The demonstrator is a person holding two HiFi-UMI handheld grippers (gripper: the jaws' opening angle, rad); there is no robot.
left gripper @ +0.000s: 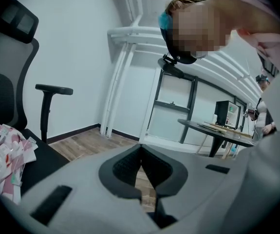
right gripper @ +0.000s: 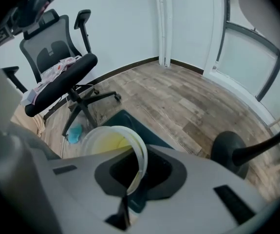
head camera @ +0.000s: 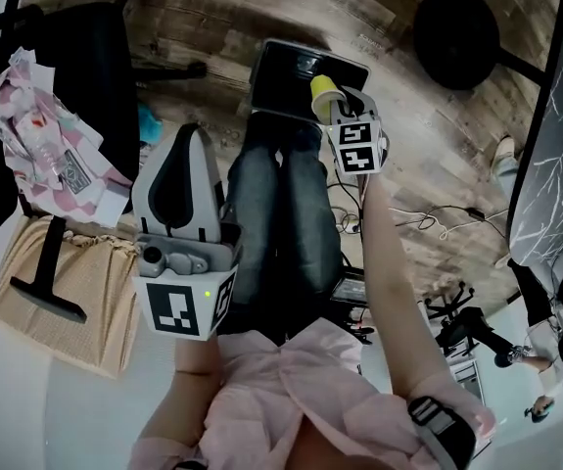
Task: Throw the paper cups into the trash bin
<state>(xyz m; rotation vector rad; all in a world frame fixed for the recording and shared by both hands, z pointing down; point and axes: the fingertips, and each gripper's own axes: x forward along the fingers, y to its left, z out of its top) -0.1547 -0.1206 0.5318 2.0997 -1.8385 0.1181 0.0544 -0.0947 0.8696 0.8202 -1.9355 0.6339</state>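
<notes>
A yellow paper cup [head camera: 326, 92] with a white rim hangs over the open black trash bin [head camera: 291, 71] on the wooden floor. My right gripper [head camera: 340, 111] is shut on the cup's wall. In the right gripper view the cup [right gripper: 105, 141] is pinched by its rim at the right gripper [right gripper: 130, 179], with the bin [right gripper: 125, 121] right below it. My left gripper [head camera: 189, 137] is held off to the left, apart from the bin. In its own view the left gripper [left gripper: 140, 161] is shut with nothing in it.
An office chair [head camera: 85, 76] with crumpled pink and white wrappers [head camera: 41, 135] stands at the left, and a beige bag [head camera: 66, 282] lies below it. A black round stand base [head camera: 457, 23] sits at the upper right. Cables [head camera: 428, 223] trail over the floor at the right.
</notes>
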